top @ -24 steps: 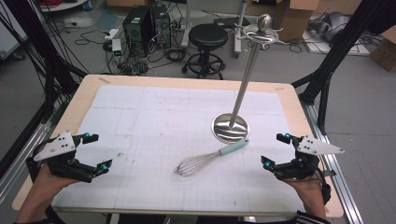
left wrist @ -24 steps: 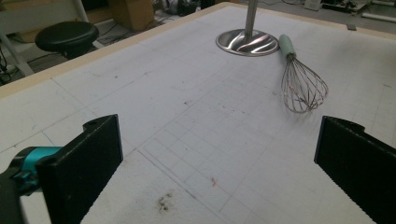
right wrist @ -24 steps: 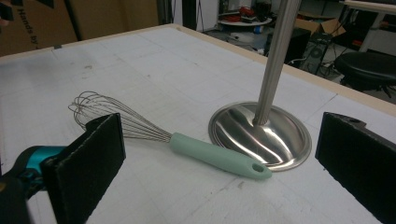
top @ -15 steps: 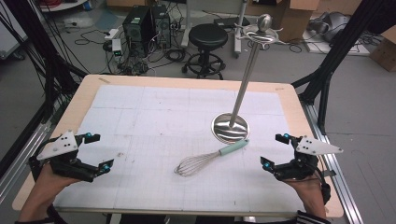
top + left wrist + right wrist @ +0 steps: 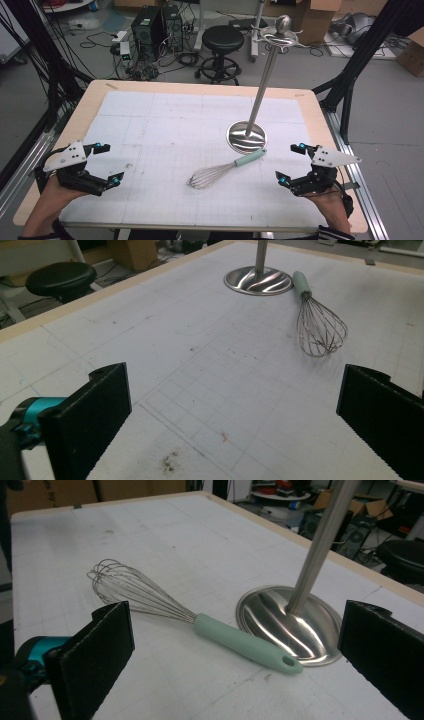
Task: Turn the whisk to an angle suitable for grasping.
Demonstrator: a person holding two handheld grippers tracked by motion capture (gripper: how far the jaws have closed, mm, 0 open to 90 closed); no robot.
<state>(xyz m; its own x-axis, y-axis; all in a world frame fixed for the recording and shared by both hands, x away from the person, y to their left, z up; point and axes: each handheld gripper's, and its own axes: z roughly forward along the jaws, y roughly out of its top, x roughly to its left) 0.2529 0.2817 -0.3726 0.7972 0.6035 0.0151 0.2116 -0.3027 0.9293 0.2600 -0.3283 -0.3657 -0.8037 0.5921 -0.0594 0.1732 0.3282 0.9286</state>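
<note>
A wire whisk (image 5: 222,170) with a mint-green handle (image 5: 245,644) lies flat on the white mat, its handle end almost touching the round base of a tall steel stand (image 5: 246,136). The stand's pole rises to a hooked top (image 5: 281,31). My left gripper (image 5: 107,163) rests near the table's left front, open, nothing between its jaws. My right gripper (image 5: 291,163) sits at the right front, open and empty too, pointing toward the whisk. In the left gripper view the whisk (image 5: 317,322) and stand base (image 5: 258,281) lie farther off. The right gripper view has the whisk close ahead.
The white gridded mat (image 5: 165,125) covers most of the wooden table (image 5: 90,102). Behind the table stand a black stool (image 5: 222,40), computer cases (image 5: 150,25) and cables on the floor. Black frame struts rise at both sides.
</note>
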